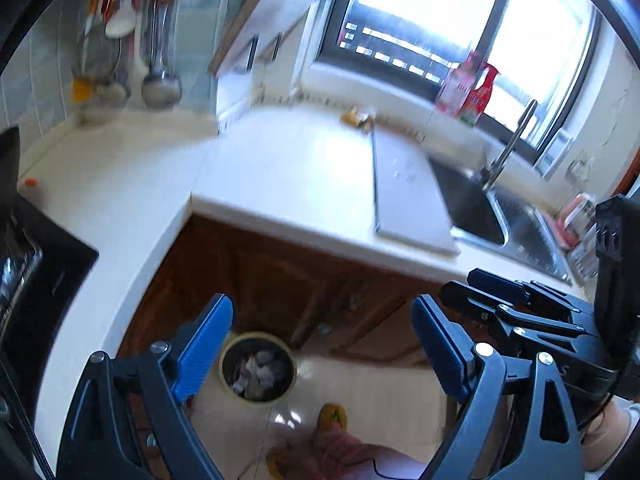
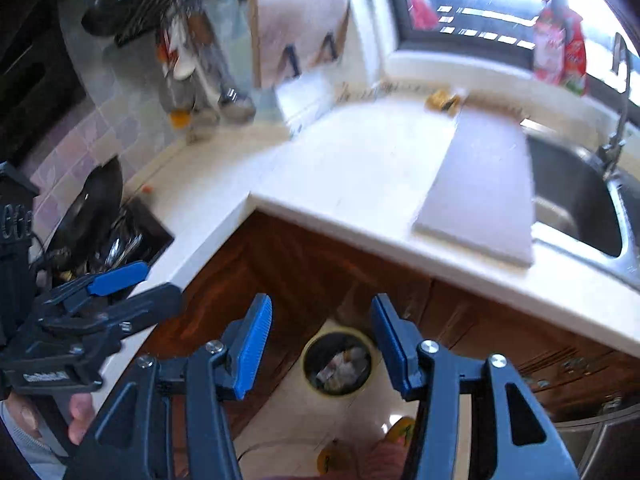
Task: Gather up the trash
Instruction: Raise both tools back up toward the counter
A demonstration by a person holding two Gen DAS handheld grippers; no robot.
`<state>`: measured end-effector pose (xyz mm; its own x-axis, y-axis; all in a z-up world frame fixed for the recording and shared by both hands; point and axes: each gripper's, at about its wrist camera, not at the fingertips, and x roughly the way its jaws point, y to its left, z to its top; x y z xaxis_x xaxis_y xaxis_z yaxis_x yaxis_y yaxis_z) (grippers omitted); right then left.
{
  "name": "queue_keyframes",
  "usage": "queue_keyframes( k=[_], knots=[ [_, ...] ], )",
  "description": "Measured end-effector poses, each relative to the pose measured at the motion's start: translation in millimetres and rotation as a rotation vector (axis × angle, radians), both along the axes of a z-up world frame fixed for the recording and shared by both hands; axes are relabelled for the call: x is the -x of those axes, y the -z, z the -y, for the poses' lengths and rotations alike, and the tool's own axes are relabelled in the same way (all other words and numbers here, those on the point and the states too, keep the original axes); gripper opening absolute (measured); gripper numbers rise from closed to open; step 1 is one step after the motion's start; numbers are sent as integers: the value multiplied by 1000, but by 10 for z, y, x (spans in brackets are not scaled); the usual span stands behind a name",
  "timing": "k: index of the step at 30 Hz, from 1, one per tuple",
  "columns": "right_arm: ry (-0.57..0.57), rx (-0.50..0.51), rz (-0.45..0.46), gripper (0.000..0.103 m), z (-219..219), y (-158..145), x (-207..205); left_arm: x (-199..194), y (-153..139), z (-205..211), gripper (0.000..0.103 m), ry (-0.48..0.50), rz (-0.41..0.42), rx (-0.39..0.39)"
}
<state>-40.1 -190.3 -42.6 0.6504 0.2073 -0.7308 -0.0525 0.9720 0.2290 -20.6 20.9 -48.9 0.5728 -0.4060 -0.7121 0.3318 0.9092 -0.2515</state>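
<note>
Left wrist view: my white counter (image 1: 304, 176) wraps the corner, above brown cabinets (image 1: 280, 280). A pale board (image 1: 408, 196) lies on the counter just beside the steel sink (image 1: 480, 216), with the tap (image 1: 512, 140) behind it. On the floor below stands the bin (image 1: 258, 368), round and yellow-rimmed, with crumpled trash (image 1: 258, 370) inside. A small yellowish scrap (image 1: 358, 118) lies at the back of the counter, near the board's far end. My left claw (image 1: 322, 348) hangs above the floor with its blue pads spread wide and nothing between them; no earlier picture is there to compare. My right claw (image 1: 516, 300) shows at the right edge, seen from the side.

Right wrist view: the same counter (image 2: 352, 160), board (image 2: 488, 196) and sink (image 2: 576, 208). The bin (image 2: 338, 364) appears between my right claw's (image 2: 320, 344) pads, far below them on the floor; the pads stand apart and touch nothing. My left claw (image 2: 120, 284) is at the left, empty, my hand (image 2: 82, 412) on its grip. A pan (image 2: 96, 204) rests on the stove. The scrap (image 2: 442, 101) lies at the counter's rear.
</note>
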Motion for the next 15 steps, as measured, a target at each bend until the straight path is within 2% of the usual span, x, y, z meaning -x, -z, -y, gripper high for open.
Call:
queue_keyframes(
  k=[5,9,15],
  knots=[
    [65,8,74,52,327,-448,64,-19,-434,44,90,10,41,47],
    [112,20,118,52,616,-794,100,-100,-739,158,90,-19,74,28],
    [173,93,108,52,1070,-1271,-78,-353,-1161,353,90,-27,106,73]
  ],
)
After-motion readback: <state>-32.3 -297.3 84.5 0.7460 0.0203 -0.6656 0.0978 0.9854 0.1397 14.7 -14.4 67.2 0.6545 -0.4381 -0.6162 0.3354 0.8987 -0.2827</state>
